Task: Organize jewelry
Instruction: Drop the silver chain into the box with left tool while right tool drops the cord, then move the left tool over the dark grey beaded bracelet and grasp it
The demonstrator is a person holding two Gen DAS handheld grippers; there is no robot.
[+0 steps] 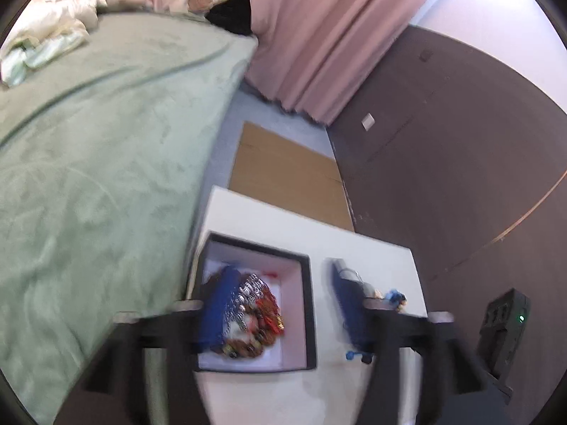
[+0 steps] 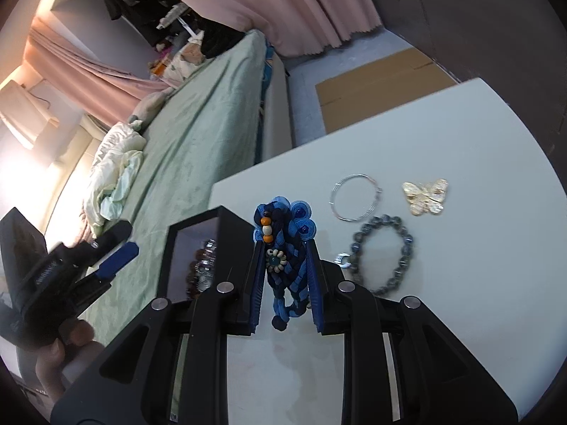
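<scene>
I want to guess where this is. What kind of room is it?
Most likely a bedroom: a bed with a green blanket, pink curtains, and a small white table holding jewelry beside it.

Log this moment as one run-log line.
left hand-held gripper: open over black jewelry box | right hand-held gripper: shut on blue braided bracelet | on white table: silver bangle, butterfly brooch, grey bead bracelet

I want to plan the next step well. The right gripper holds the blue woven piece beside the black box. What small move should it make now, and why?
Probably carry the blue woven piece, pinched in the right gripper, sideways over the open black box before letting go. It hangs above the white table, outside the box, where other beaded pieces already lie.
</scene>
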